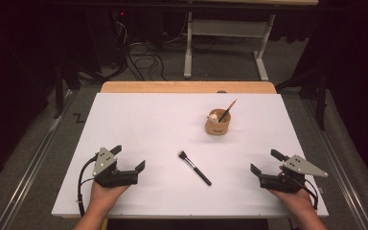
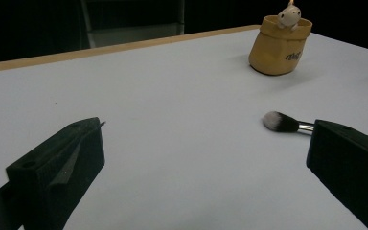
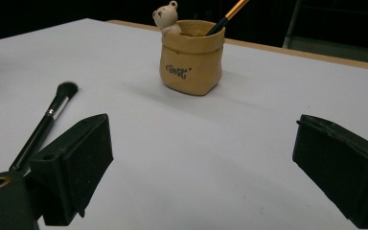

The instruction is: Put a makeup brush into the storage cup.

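White table: brush, pot.

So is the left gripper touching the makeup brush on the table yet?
Apart. The high view shows bare white table between the open left gripper and the makeup brush.

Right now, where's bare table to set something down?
The far-left stretch beyond the left gripper is bare, as is the near strip between both grippers below the brush. It is busier around the pot, far right of middle.

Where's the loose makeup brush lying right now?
In the high view the makeup brush lies flat mid-table between the left gripper and right gripper, nearer than the tan holder.
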A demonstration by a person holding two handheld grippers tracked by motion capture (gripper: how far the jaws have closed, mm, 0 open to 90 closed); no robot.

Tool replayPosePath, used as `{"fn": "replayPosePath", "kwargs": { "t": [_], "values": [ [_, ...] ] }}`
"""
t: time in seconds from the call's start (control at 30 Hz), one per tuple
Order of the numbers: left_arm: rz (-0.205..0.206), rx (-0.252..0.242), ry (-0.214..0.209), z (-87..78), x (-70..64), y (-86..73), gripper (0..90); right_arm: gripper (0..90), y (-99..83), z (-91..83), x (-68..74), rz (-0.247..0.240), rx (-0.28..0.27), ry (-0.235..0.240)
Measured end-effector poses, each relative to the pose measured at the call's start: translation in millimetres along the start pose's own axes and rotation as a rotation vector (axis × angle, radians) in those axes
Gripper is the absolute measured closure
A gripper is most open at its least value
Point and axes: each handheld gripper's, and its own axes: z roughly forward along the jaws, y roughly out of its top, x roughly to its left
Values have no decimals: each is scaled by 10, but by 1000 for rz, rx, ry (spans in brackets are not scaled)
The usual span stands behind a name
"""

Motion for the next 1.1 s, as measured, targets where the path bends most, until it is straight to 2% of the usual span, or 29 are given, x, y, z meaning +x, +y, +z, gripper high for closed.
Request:
{"fn": "replayPosePath", "kwargs": {
  "t": [0.1, 0.13, 0.23, 0.3, 0.37, 0.47, 0.6, 0.73, 0.9, 1.1],
  "values": [
    [-19, 6, -11, 4, 35, -7, 2, 82, 66, 77, 36, -16, 61, 1],
    [-17, 6, -12, 5, 44, -9, 2, 82, 76, 91, 46, -19, 72, -1],
    [12, 10, -3, 11, 42, -2, 8, 86, 117, 180, 97, -55, 154, 4],
    [-6, 18, -32, 20, 48, 6, 8, 94, 137, 215, 103, -56, 195, 9],
    [-7, 15, -38, 19, 37, 11, 8, 98, 151, 237, 96, -41, 241, 7],
    [0, 12, -25, -6, 36, 27, 8, 99, 169, 252, 73, -45, 306, -3],
    [-19, -11, -19, -64, 64, 52, 8, 100, 210, 257, 56, -47, 392, -14],
    [-26, 3, -19, -57, 67, 29, 8, 105, 267, 256, 32, -41, 478, -8],
    [2, 18, -16, -27, 44, 11, 3, 119, 357, 267, 4, -45, 559, -15],
    [9, 19, -12, -19, 32, 0, 3, 125, 428, 293, 26, -76, 668, 0]
  ]
}}
